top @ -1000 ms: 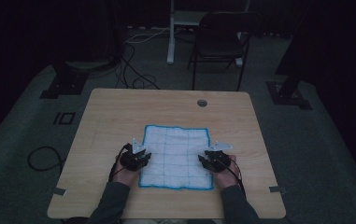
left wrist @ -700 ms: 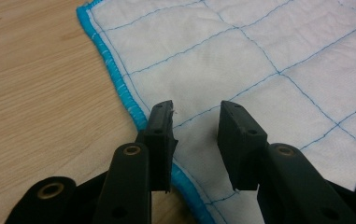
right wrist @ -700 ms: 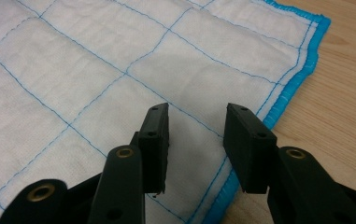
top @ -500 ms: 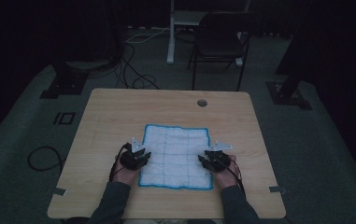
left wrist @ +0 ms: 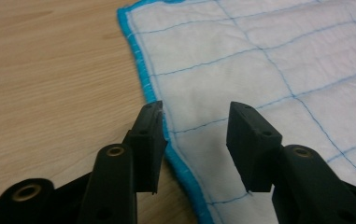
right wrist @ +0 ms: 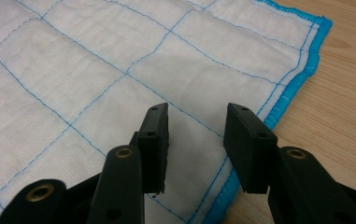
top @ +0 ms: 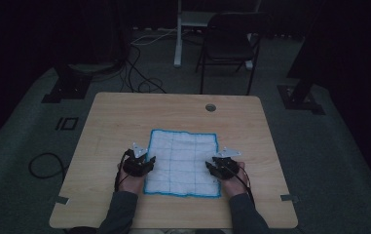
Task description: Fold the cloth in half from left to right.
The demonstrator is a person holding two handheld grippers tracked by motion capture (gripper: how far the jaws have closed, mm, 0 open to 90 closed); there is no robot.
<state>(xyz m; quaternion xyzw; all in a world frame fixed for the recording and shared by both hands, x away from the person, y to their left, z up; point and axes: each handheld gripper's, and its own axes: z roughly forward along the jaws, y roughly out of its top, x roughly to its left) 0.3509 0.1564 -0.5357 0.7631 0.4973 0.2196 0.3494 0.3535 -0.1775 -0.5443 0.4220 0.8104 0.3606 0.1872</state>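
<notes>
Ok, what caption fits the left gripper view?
Open left gripper over the blue edge of a white cloth on a wooden table.

A light wooden table is standing in the middle of a dim room, and a round cable hole is sitting near its far edge. Grey carpet is spreading out around the table on every side. Beyond the table's far edge a dark folding chair is standing beside a white post. Black cables are trailing over the floor to the far left of the table, near a black stand base. Darkness is swallowing the walls behind.
</notes>
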